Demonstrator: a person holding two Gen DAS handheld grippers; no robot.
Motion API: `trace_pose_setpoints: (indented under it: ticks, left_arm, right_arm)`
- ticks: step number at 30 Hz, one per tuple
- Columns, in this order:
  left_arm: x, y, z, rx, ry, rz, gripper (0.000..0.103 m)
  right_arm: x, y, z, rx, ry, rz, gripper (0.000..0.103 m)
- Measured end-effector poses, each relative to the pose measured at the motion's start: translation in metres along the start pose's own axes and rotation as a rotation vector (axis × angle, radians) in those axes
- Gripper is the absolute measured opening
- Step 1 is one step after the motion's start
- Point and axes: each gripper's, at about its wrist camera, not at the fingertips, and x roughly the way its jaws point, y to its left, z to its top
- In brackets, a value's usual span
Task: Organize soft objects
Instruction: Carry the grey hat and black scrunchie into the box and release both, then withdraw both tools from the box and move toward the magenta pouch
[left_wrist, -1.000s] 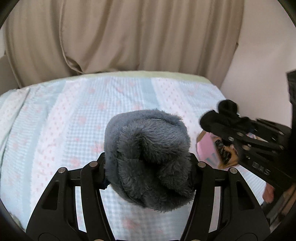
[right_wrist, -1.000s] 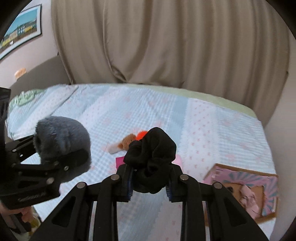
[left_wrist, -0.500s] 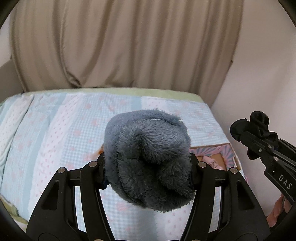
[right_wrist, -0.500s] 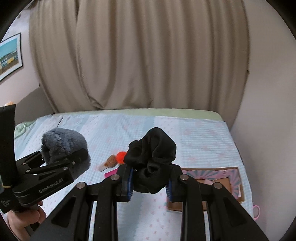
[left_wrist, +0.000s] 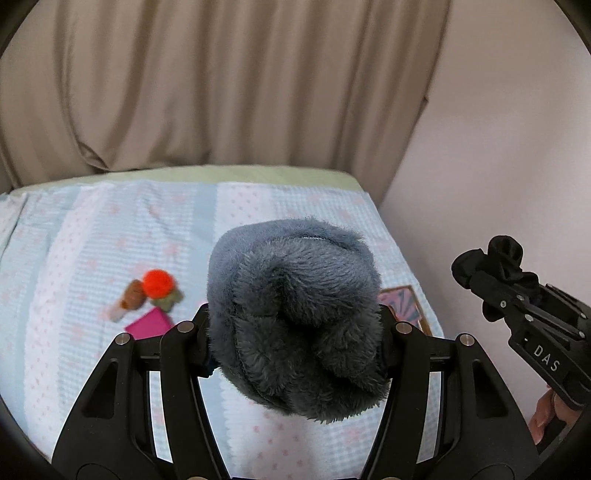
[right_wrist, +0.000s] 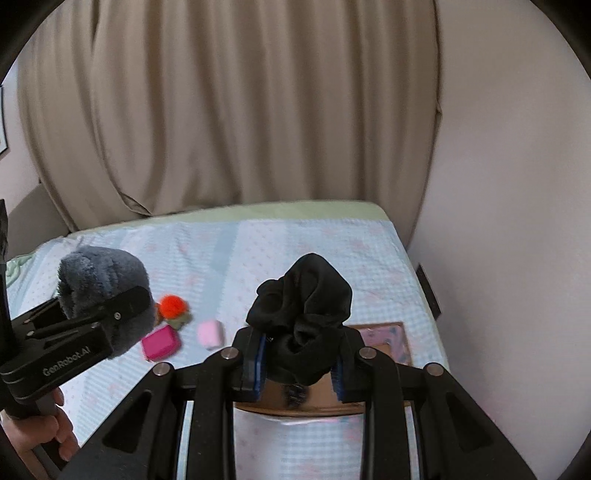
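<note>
Low in the middle of the left wrist view, the left gripper (left_wrist: 293, 328) was clamped on a grey fluffy bundle (left_wrist: 295, 314), carried above the bed (left_wrist: 92, 229). At lower right the right gripper (left_wrist: 491, 291) pinched a black scrunchie (left_wrist: 495, 258). Left of centre lay an orange pom-pom toy (left_wrist: 158, 281) and a magenta pouch (left_wrist: 149, 323); half a second before, the bundle had hidden them, so the camera had swung right. Across the right wrist view, the scrunchie (right_wrist: 303, 314) sat squeezed between the right gripper's (right_wrist: 299, 365) blue pads, over a patterned cardboard box (right_wrist: 388, 339) at lower centre, closer under the tongs than a moment earlier. A pink roll (right_wrist: 211, 333) lay left of it. I judged both pieces mid-carry; the next move called for lowering over the box and letting go.
</note>
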Motion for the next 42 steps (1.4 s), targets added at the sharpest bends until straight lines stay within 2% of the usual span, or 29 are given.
trace_pose_setpoints:
  ticks: [8,16,19,22,27,30,31,32,33,34,35,36,37,42]
  left_arm:
    - [0.085,-0.066,-0.01,0.025,0.145,-0.029,0.056]
    - [0.184,-0.107,-0.04,0.041,0.381,-0.068,0.057]
    - [0.22,-0.109,-0.051,0.031,0.473,-0.073,0.057]
    - [0.258,-0.112,-0.066,0.021,0.579,-0.061,0.057]
    - [0.307,-0.118,-0.089,0.074,0.688,-0.027,0.057]
    - [0.323,-0.121,-0.101,0.089,0.735,-0.034,0.057]
    - [0.325,-0.123,-0.103,0.097,0.742,-0.035,0.059]
    - [0.326,-0.124,-0.104,0.103,0.747,-0.037,0.069]
    - [0.327,-0.125,-0.105,0.11,0.751,-0.04,0.075]
    - [0.328,-0.127,-0.105,0.12,0.75,-0.035,0.088]
    - [0.328,-0.128,-0.104,0.131,0.749,-0.035,0.101]
    - [0.329,-0.13,-0.103,0.15,0.745,-0.033,0.103]
    - [0.327,-0.132,-0.1,0.169,0.732,-0.024,0.103]
    - [0.318,-0.127,-0.097,0.224,0.713,0.009,0.103]
  right_arm:
    - [0.072,-0.075,-0.008,0.055,0.192,-0.004,0.025]
    - [0.157,-0.121,-0.014,0.104,0.418,0.044,0.025]
    - [0.197,-0.136,-0.024,0.133,0.524,0.066,0.025]
    - [0.225,-0.147,-0.036,0.175,0.593,0.085,0.025]
    - [0.264,-0.159,-0.049,0.212,0.662,0.082,0.025]
    - [0.276,-0.16,-0.055,0.232,0.684,0.087,0.025]
    - [0.281,-0.16,-0.056,0.235,0.686,0.09,0.025]
    - [0.282,-0.16,-0.057,0.24,0.687,0.089,0.025]
    - [0.282,-0.16,-0.057,0.243,0.68,0.079,0.027]
    - [0.282,-0.16,-0.056,0.246,0.668,0.074,0.044]
    - [0.281,-0.16,-0.056,0.252,0.657,0.076,0.076]
    - [0.28,-0.162,-0.055,0.269,0.644,0.086,0.094]
    - [0.28,-0.163,-0.055,0.284,0.638,0.1,0.103]
    - [0.277,-0.158,-0.054,0.292,0.649,0.131,0.103]
